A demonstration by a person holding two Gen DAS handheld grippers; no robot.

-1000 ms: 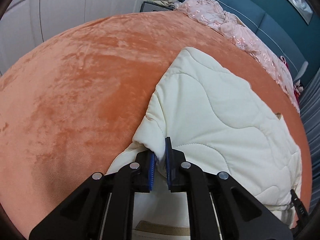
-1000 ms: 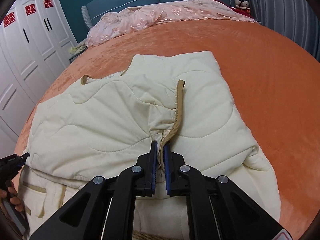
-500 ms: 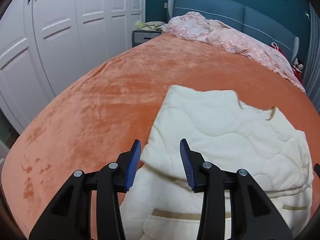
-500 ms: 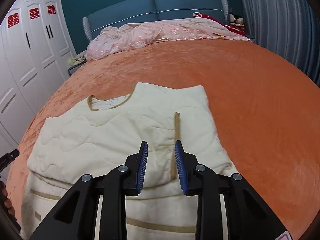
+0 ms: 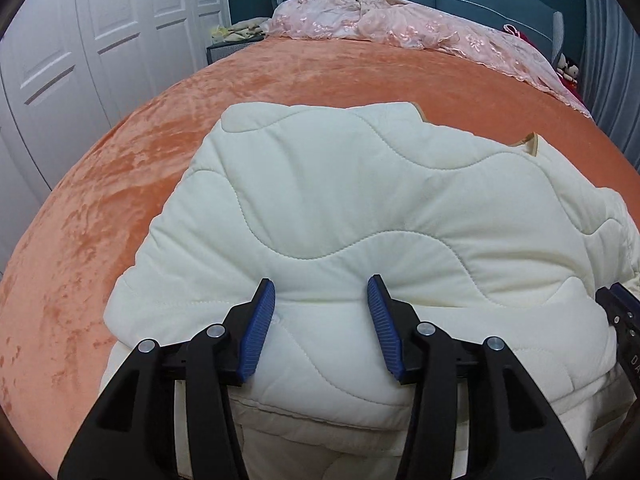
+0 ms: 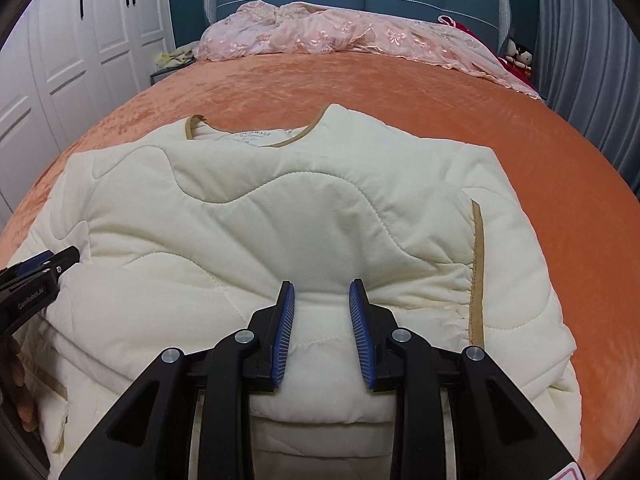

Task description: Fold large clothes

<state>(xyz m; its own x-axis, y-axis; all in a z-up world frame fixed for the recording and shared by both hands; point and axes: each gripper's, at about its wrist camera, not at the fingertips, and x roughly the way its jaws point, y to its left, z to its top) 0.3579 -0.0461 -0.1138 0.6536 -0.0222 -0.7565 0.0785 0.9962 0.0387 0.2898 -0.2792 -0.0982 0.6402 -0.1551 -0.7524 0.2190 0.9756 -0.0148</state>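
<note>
Both grippers let go since a second ago: each had been pinched on jacket fabric, and now both stand apart from it with jaws spread, pulled back toward the near edge of the bed.

Left gripper (image 5: 321, 312) is wide, nothing between the blue pads (image 5: 256, 332); it hovers just over the near fold line of the cream quilted jacket (image 5: 352, 208). Jacket lies flat on the orange bedspread (image 5: 100, 208), nearer the foot edge than the headboard, with sleeves folded in over the body. Its long axis runs away from the grippers, hem nearest, collar (image 6: 248, 130) at the far end pointing to the headboard.

Right gripper (image 6: 322, 310) is spread a bit narrower, also empty, over the same near fold, right of centre. Tan sleeve cuff trim (image 6: 477, 272) lies just right of its fingers. In the right wrist view the left gripper's tip shows at the jacket's left edge, so the two sit side by side across the short axis.

Judgement: the sideways folds look done; the next move is likely a lengthwise fold, hem toward collar or collar toward hem. Hem is directly below both grippers, so both are equally near and each would take its own hem corner. Padded fabric is bulky and may spring back open.

Pink bedding (image 6: 340, 36) is heaped at the headboard edge, well apart.
</note>
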